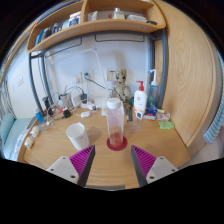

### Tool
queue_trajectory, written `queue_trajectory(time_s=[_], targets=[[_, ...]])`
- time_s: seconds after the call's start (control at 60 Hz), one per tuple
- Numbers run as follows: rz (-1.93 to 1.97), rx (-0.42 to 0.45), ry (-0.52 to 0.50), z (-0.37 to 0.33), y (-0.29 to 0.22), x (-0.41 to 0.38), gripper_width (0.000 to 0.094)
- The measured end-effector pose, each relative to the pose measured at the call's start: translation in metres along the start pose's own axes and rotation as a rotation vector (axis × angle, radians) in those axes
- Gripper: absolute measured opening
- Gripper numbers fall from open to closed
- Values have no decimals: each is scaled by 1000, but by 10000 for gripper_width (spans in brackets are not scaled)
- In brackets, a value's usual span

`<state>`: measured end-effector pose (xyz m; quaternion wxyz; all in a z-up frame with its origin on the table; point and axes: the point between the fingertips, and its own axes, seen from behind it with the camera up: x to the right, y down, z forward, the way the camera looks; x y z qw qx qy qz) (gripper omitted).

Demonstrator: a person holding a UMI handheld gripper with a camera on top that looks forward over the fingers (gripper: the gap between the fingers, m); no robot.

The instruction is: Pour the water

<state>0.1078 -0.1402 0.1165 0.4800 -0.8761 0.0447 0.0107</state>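
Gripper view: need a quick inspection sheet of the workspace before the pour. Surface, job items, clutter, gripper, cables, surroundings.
Surface: wooden table, bare around the job's things.
Job's things: tall clear bottle upright on a red coaster, just ahead of the fingers; white cup upright beside it, apart from it. Water level cannot be told.
Clutter: white spray bottle with red top near the back wall; small items by it and along the table's far side, too small to name.
Gripper: gripper open, holding nothing; bottle stands beyond the fingertips.
Cables: cables hang along the back wall behind the cup.
Surroundings: wooden shelf above with stored items; wooden side panel beside the spray bottle.
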Motion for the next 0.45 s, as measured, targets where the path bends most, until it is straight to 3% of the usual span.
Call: queue_trajectory(time_s=[0.45], targets=[[-44, 29, -89, -43, -52, -13, 712]])
